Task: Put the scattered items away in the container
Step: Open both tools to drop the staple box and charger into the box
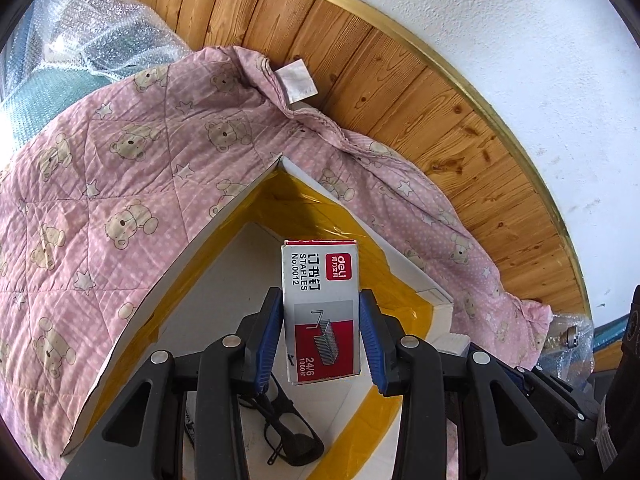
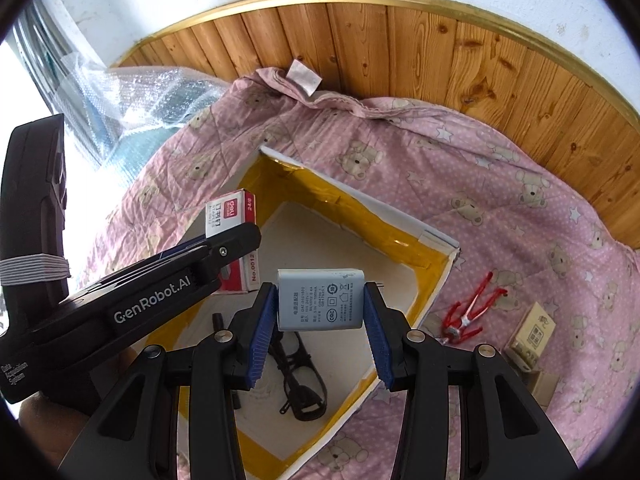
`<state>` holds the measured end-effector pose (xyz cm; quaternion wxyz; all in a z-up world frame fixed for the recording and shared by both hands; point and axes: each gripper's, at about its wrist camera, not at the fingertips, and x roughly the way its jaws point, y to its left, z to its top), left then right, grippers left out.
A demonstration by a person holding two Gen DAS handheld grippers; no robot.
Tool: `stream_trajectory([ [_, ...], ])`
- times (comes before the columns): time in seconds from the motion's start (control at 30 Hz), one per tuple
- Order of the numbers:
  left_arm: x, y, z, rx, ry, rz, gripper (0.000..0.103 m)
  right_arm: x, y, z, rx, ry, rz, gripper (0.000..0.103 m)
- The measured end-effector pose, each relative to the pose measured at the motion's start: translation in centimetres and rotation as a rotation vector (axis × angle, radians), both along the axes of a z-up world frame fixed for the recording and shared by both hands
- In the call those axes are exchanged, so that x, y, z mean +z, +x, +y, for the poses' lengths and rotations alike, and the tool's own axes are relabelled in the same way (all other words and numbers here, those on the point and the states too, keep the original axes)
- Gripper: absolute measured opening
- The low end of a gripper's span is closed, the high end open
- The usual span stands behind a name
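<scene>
A white container lined with yellow tape [image 1: 276, 204] [image 2: 344, 200] sits on a pink bear-print quilt. Black glasses [image 1: 288, 436] [image 2: 298, 376] lie on its floor. My left gripper [image 1: 321, 300] is shut on a red-and-white box of staples [image 1: 316, 264], which hangs above the inside of the container. In the right wrist view that box [image 2: 230, 212] shows at the container's left rim, held by the left gripper [image 2: 236, 246]. My right gripper [image 2: 320, 288] is shut on a grey-blue power adapter [image 2: 320, 304], also held over the container.
On the quilt [image 2: 500, 208] to the right of the container lie a red figure toy [image 2: 472, 312] and two small cardboard cartons [image 2: 532, 332]. Bubble wrap [image 2: 140, 100] is piled at the far left. A wood-panelled wall [image 2: 400, 48] runs behind the bed.
</scene>
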<state>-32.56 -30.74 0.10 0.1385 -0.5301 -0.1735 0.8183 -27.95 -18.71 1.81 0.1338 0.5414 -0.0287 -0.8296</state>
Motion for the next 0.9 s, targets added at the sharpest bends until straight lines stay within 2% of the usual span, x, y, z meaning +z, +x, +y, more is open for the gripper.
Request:
stream_trajectory([
  [0.13, -1.5, -1.0, 0.3, 0.008, -0.035, -0.034, 0.041, -0.8, -0.8, -0.1, 0.015, -0.016, -0.015, 0.047],
  [0.2, -2.4, -1.5, 0.5, 0.008, -0.059, -0.056, 0.043, -1.3, -1.1, -0.2, 0.021, -0.017, -0.025, 0.047],
  [0.27, -3.2, -1.8, 0.5, 0.006, -0.076, -0.073, 0.051, -1.8, -1.2, -0.2, 0.02, -0.022, -0.036, 0.047],
  [0.37, -3.7, -1.9, 0.5, 0.004, -0.084, -0.08, 0.053, -2.3, -1.0, -0.2, 0.023, -0.023, -0.048, 0.047],
  [0.43, -3.8, -1.8, 0.1, 0.014, -0.085, -0.083, 0.056, -2.6, -0.9, -0.2, 0.024, -0.027, -0.057, 0.047],
  [0.67, -3.3, -1.0, -1.7, 0.053, -0.076, -0.094, 0.056, -3.1, 0.3, -0.3, 0.036, -0.043, -0.082, 0.047],
  [0.9, -2.3, 1.1, -1.1, 0.014, -0.089, -0.1, 0.056, -2.7, 2.1, -1.1, 0.062, -0.045, -0.085, 0.047],
])
